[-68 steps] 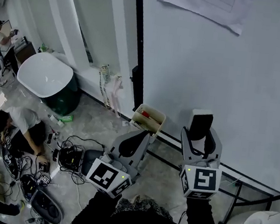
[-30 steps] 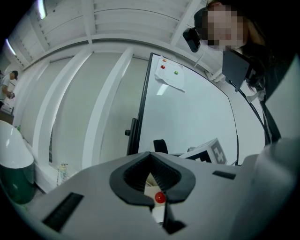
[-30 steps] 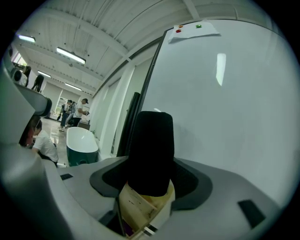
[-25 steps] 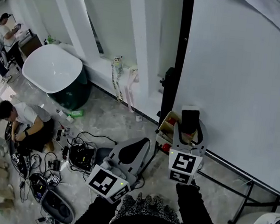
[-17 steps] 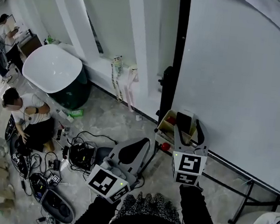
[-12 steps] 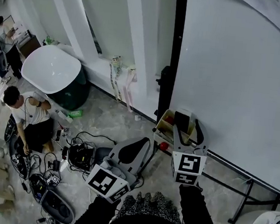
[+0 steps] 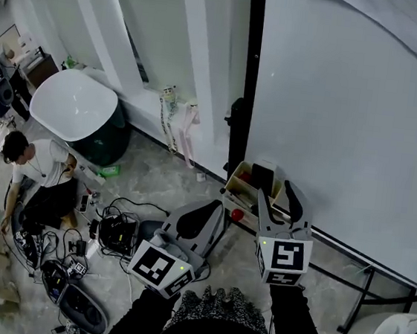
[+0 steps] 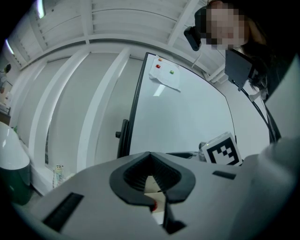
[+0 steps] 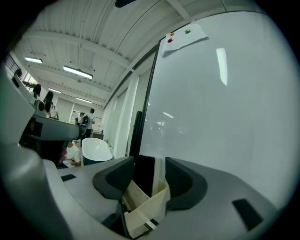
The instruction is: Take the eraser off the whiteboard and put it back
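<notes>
Right gripper [image 9: 150, 162]: its jaws have just been closing and are standing partly apart around the one eraser [image 9: 144, 174], the right pad not touching it; nothing is being grasped. The eraser is standing upright in the single tray [image 9: 152, 201] against the whiteboard [image 9: 225, 117]. Left gripper [image 8: 158, 206]: its jaws are meeting at the tips, clenched on nothing, well apart from the tray. Count: two grippers, one eraser, one tray, one whiteboard.
</notes>
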